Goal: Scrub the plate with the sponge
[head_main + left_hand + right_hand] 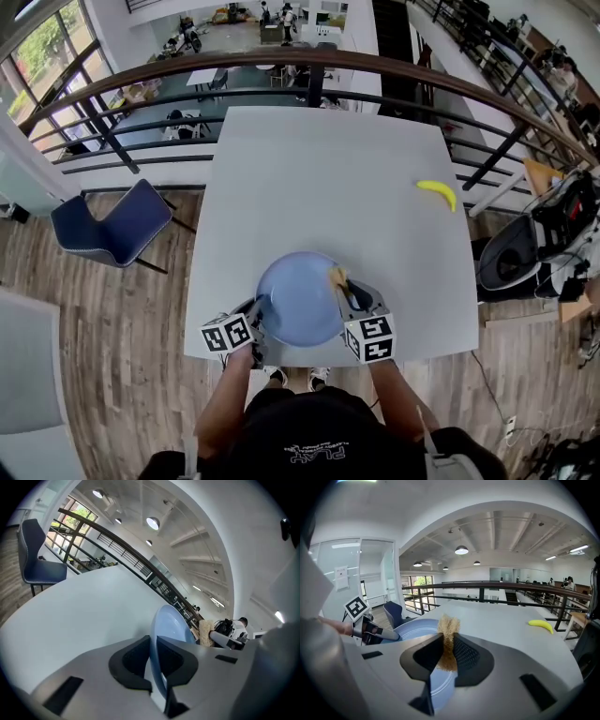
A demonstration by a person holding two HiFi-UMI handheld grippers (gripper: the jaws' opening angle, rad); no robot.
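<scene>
A smooth, matte white square table (328,169) stands on a wood-plank floor beside a curved railing with a brown top rail and dark bars (281,64), and the hall beyond the railing drops to a lower level. At the table's near edge the left gripper (261,314), grey-bodied and carrying a cube of black-and-white square markers, is clenched on the rim of a round, shallow, pale blue plate with a glossy surface (298,298). The left gripper view shows the thin rim wedged edge-on between the two dark pads, and the dish spreads away ahead of the jaws (171,625). Just to that claw's right, across the plate, the right gripper (342,286) grasps a small tan sponge of coarse, fibrous texture (336,276). In the right gripper view the sponge (449,630) sticks up between the closed ribbed pads, its frayed top rising above them, over the plate's right rim (412,629). Whether the sponge presses on the plate cannot be told. Well beyond the right claw and further right, a curved yellow banana (438,192) lies alone near the table's right edge. Off to the left of the left claw, on the floor, stands a dark blue padded chair on thin black legs (112,225).
</scene>
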